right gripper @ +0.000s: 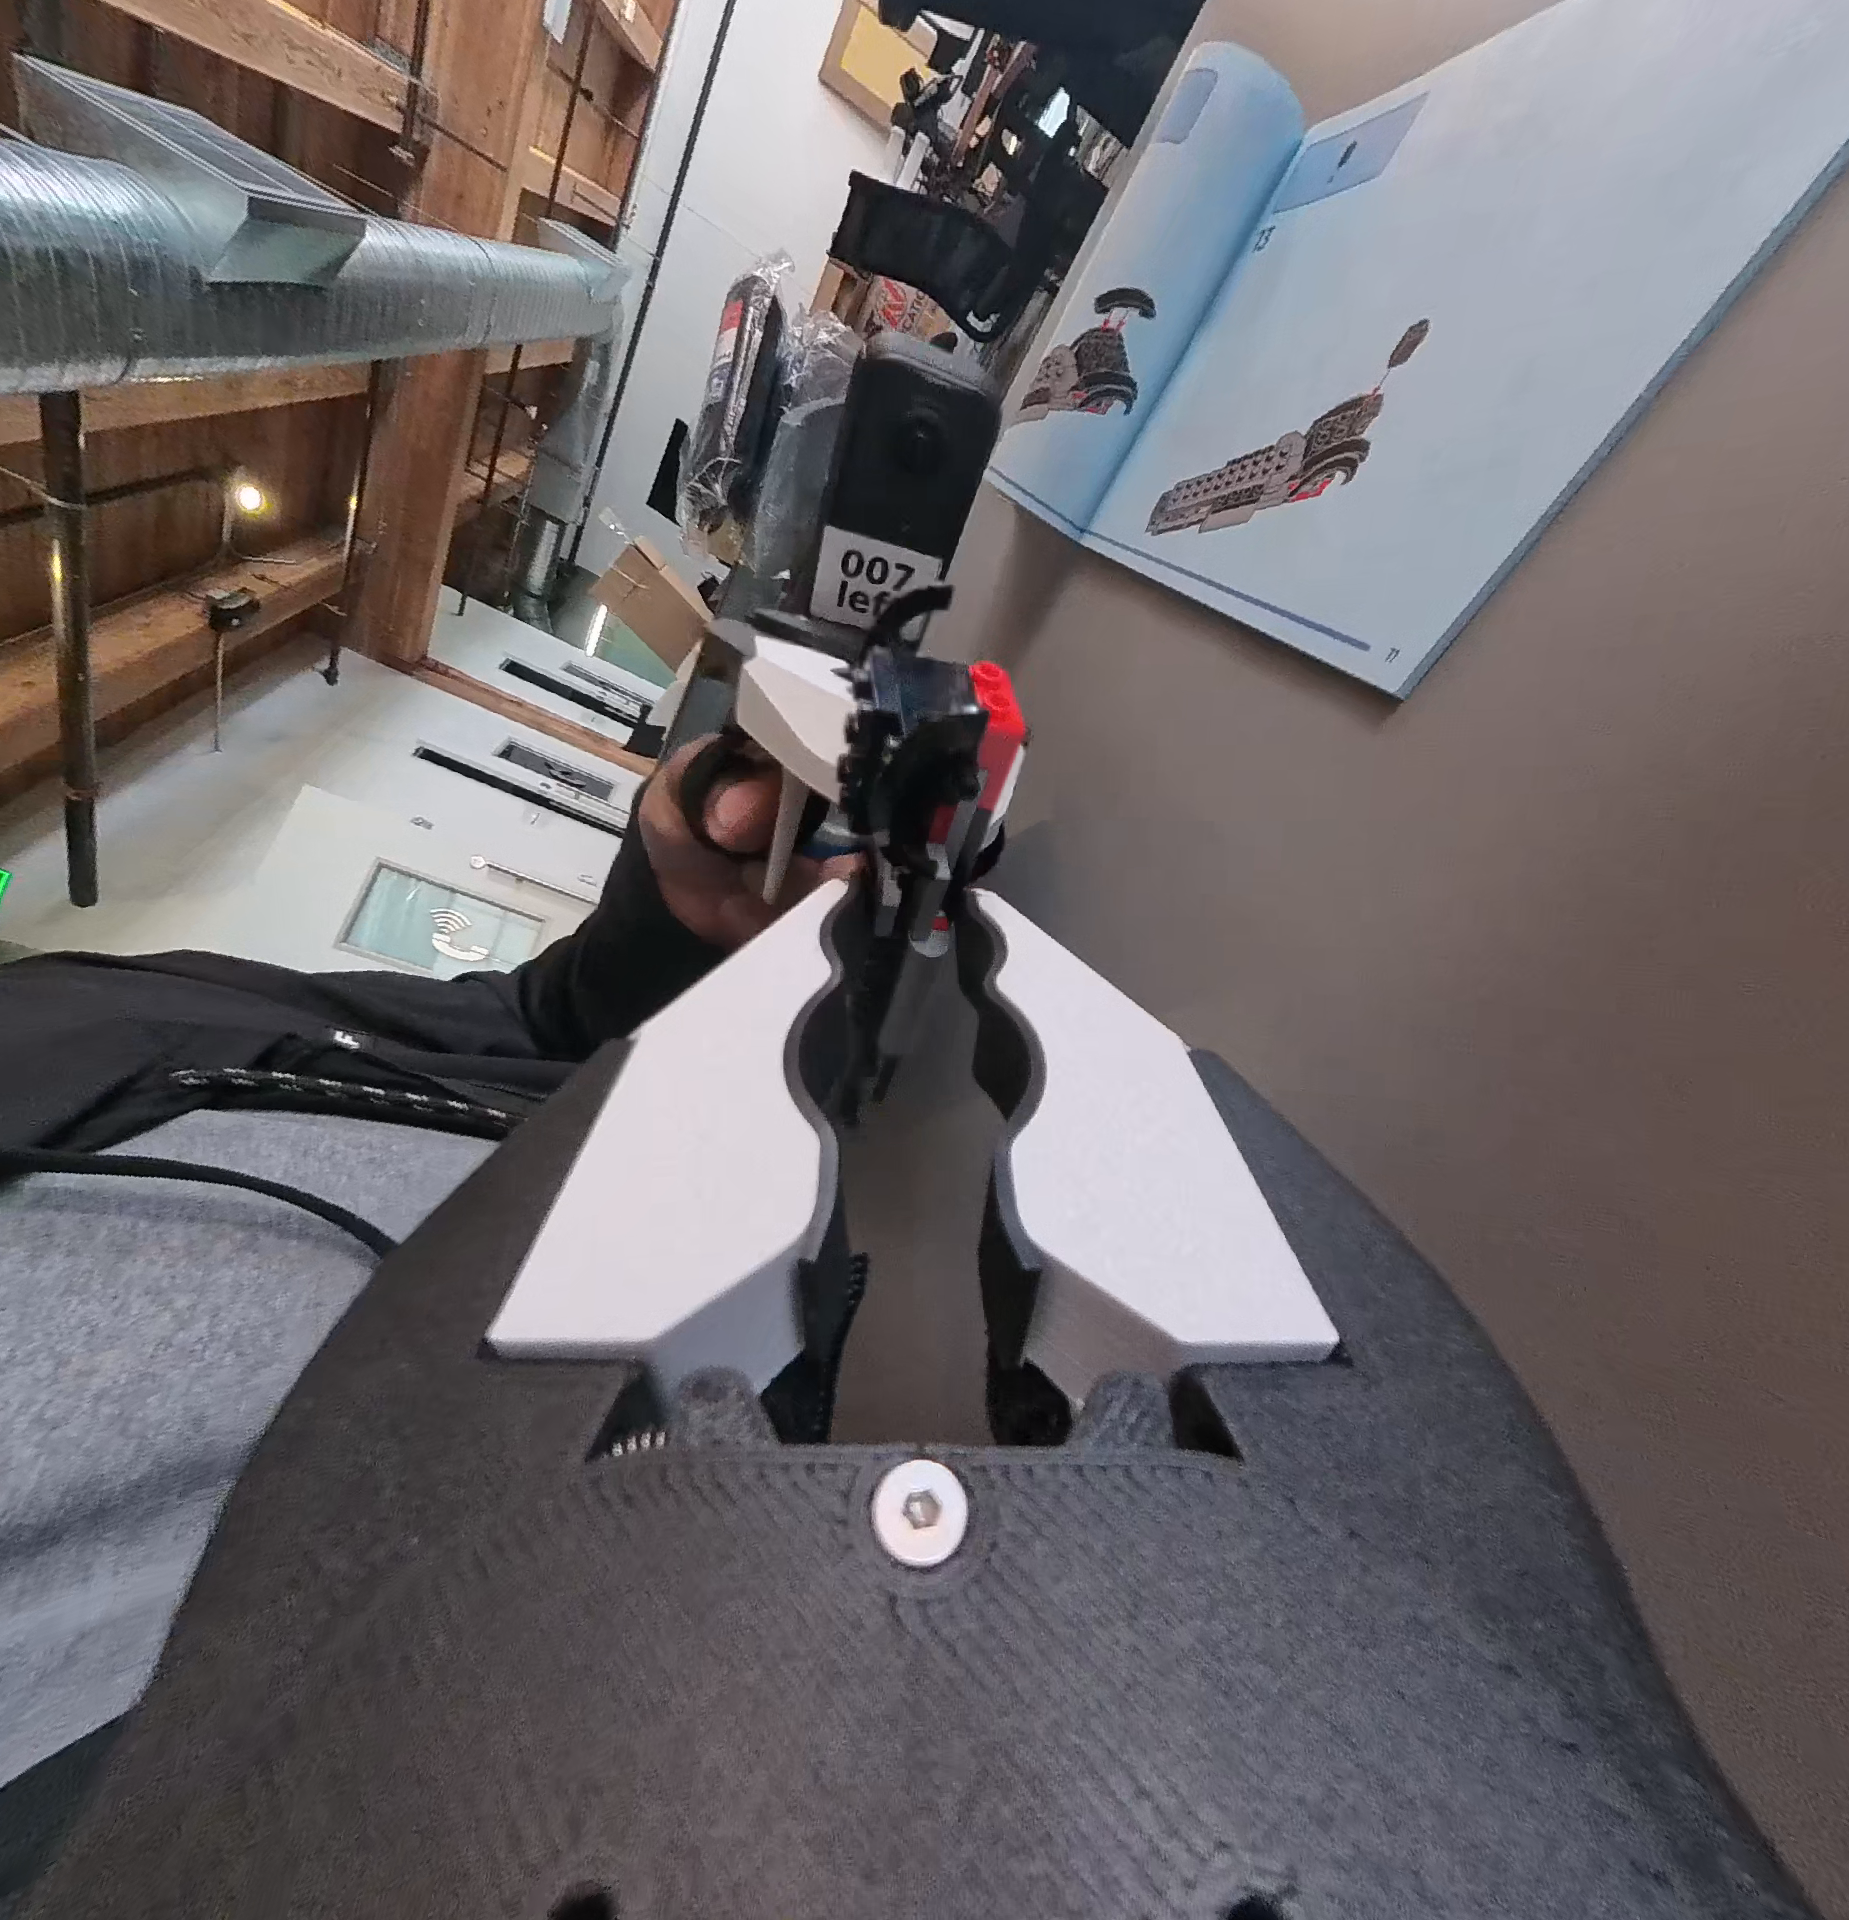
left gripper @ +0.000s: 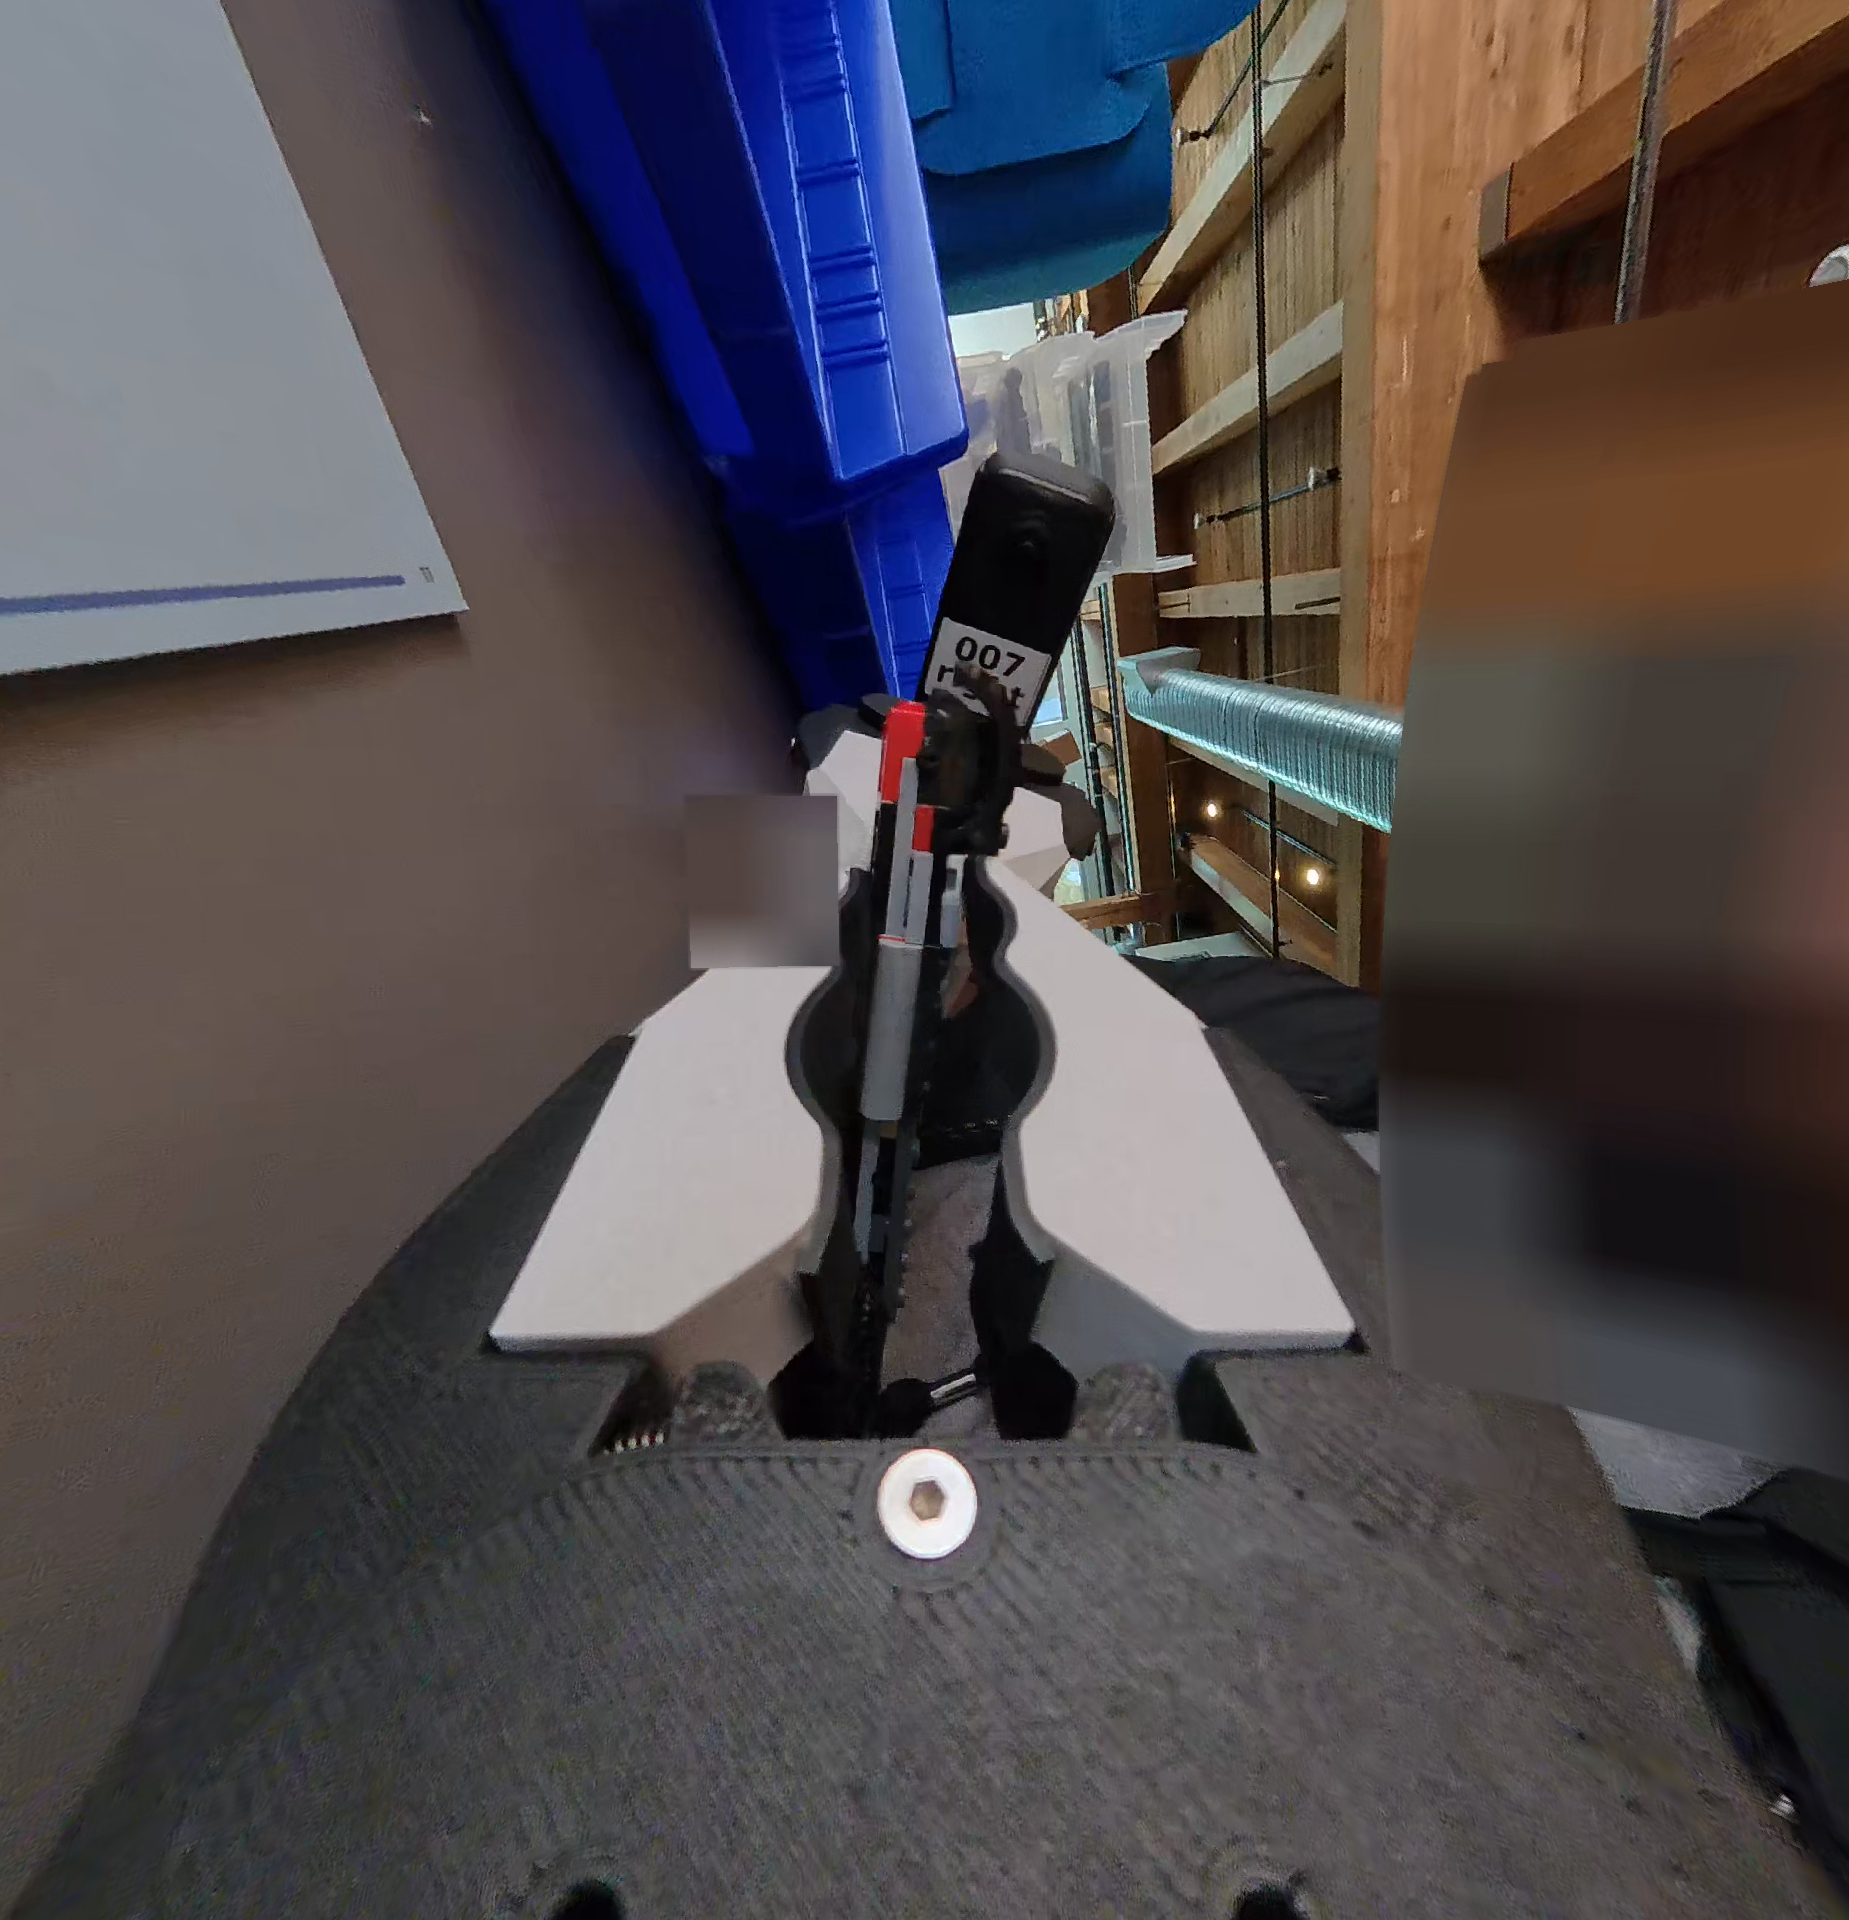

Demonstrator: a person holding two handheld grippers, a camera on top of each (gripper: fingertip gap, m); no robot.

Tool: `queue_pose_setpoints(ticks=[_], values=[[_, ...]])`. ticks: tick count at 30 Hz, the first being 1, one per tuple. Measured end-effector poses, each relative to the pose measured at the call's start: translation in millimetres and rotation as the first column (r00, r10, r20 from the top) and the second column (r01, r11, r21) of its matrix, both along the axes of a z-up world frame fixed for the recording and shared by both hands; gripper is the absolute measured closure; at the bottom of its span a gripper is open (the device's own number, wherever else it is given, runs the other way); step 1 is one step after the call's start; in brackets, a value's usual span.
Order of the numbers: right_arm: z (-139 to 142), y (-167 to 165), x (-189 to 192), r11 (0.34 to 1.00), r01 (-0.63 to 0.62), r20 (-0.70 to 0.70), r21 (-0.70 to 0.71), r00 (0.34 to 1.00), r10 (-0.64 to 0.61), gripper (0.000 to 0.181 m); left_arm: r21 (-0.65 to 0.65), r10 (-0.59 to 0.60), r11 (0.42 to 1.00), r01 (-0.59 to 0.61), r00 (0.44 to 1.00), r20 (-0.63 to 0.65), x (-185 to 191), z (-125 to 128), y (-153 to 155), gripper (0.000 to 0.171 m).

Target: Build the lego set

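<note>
A slim Lego assembly (left gripper: 892,997) of grey, black and red bricks, with a black curved part at one end, is held in the air between my two grippers, which face each other. My left gripper (left gripper: 920,899) is shut on it, with the assembly running deep along its white fingers (left gripper: 691,1122). My right gripper (right gripper: 904,909) is shut on the other end of the Lego assembly (right gripper: 941,769). The right gripper (left gripper: 951,810) shows beyond the assembly in the left wrist view. The left gripper (right gripper: 858,779), with a hand on its handle, shows in the right wrist view.
An open instruction booklet (right gripper: 1315,364) lies on the brown table (right gripper: 1419,1039); it also shows in the left wrist view (left gripper: 120,364). Blue bins (left gripper: 826,260) stand at the table's edge. A person's dark sleeve and hand (right gripper: 691,852) are close to the left gripper.
</note>
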State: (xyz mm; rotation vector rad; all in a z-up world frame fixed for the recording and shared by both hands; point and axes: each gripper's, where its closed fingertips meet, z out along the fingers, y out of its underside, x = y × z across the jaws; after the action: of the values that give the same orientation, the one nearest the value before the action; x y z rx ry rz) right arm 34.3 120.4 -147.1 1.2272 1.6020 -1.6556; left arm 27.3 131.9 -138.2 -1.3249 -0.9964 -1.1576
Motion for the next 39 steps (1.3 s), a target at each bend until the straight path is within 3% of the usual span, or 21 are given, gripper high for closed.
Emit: queue_pose_setpoints(ticks=[20, 28, 39], values=[[-11.0, -5.2, 1.6, 0.994, -0.008, -0.032, 0.109, 0.999, 0.012, 0.161, -0.176, -0.005, 0.984, -0.030, 0.981, -0.193, 1.3, -13.5, -2.4, 0.153], [-9.1, -6.6, 2.7, 0.994, -0.020, -0.049, 0.108, 0.998, 0.026, 0.161, -0.162, -0.037, 0.987, 0.013, 0.989, -0.142, 5.4, -9.7, 0.0, 0.148], [-10.3, -6.4, 2.1, 0.993, -0.019, -0.054, 0.121, 0.998, 0.025, 0.160, -0.128, -0.006, 0.992, -0.012, 0.991, -0.135, 2.2, -12.3, -0.1, 0.154]])
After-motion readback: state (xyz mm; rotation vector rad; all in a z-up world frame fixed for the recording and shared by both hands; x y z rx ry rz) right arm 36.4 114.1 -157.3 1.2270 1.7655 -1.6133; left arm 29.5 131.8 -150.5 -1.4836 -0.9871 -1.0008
